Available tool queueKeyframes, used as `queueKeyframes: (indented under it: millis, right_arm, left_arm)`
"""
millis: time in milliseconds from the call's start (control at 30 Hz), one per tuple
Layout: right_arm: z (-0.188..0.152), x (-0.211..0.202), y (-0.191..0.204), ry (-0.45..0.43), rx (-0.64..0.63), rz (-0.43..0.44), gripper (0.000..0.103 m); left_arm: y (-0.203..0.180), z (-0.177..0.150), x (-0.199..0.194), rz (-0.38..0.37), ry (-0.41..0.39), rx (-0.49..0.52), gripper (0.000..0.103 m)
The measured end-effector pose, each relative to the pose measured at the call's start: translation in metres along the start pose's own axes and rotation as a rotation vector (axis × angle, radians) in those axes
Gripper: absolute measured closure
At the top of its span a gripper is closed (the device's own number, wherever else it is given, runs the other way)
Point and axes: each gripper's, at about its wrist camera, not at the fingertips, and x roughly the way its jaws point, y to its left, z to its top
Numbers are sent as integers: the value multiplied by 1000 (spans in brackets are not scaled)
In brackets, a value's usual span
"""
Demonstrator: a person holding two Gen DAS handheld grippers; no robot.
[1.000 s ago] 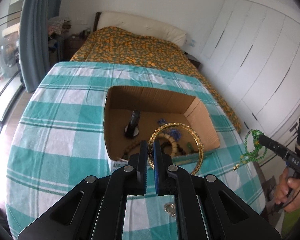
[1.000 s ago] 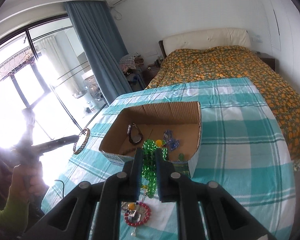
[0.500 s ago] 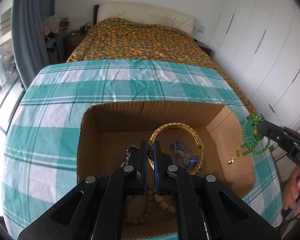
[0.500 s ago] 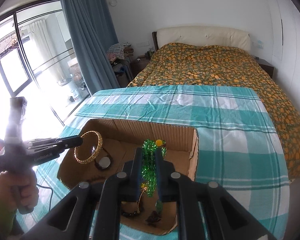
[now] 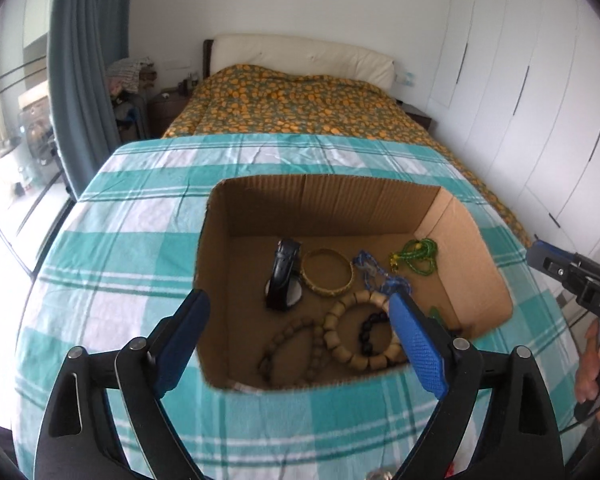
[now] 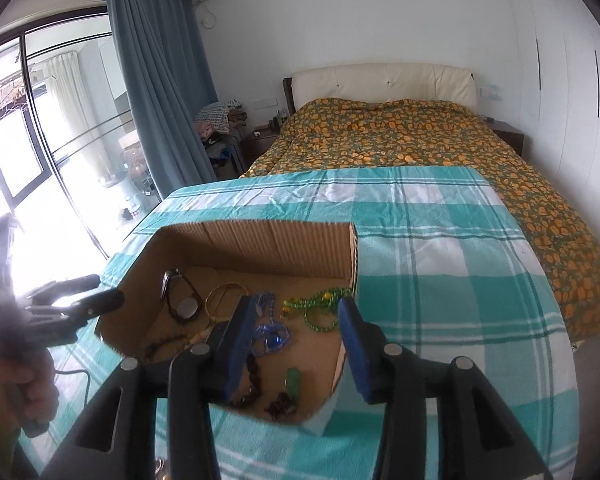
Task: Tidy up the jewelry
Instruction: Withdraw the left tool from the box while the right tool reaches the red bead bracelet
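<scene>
Half a second ago the left gripper [image 5: 298, 342] pinched the gold bangle [image 5: 327, 271] and the right gripper [image 6: 298, 346] pinched the green bead necklace [image 6: 318, 306]. Both pairs of jaws have just been opening and now stand apart with nothing between them. The bangle lies flat on the floor of the cardboard box [image 5: 332, 204], touching the black watch [image 5: 283, 280], and the green necklace lies near the box's far right corner.

Beside them in the box rest a blue bead strand [image 5: 374, 274], a pale wooden bracelet [image 5: 352, 336], a dark bead bracelet [image 5: 374, 330] and a brown bead string [image 5: 290, 346]. The box sits on the teal checked tablecloth [image 5: 132, 248], with a bed [image 6: 412, 140] beyond.

The left gripper's fingers [image 5: 418, 344] cover the box's near corners. A small metal thing at the left view's bottom edge is cut off and cannot be made out.
</scene>
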Motion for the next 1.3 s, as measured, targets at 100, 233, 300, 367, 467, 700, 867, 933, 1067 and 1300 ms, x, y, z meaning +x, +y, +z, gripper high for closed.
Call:
queueKeyframes:
  millis: [100, 233, 300, 367, 467, 700, 867, 933, 1067, 1300]
  right_arm:
    - [-45, -34, 8, 7, -32, -29, 58]
    - [-114, -71, 25, 52, -53, -57, 58]
    - [-143, -82, 33, 80, -35, -47, 58]
    - [-165, -88, 40, 108, -7, -20, 58]
    - [-182, -87, 57, 131, -10, 32, 58]
    - [-176, -68, 114, 133, -153, 194, 61]
    - [-169, -24, 135, 202, -208, 200, 79]
    - [-169, -9, 139, 230, -230, 155, 83]
    - [-173, 7, 148, 280, -268, 79, 87]
    - [-166, 1, 143, 204, -218, 74, 93]
  left_arm:
    - [7, -39, -31, 10, 6, -13, 10]
    - [10, -99, -56, -4, 68, -58, 10]
    - [7, -125, -60, -27, 102, -76, 10]
    - [6, -149, -59, -50, 140, -104, 10]
    - [6, -173, -56, -40, 185, -139, 10]
    - [9, -188, -64, 3, 182, -151, 10]
    - [16, -192, -68, 11, 180, -178, 10]
    - [19, -194, -70, 15, 177, -183, 10]
    - [22, -195, -67, 18, 182, -193, 10]
    - [24, -196, -63, 14, 196, -194, 10]
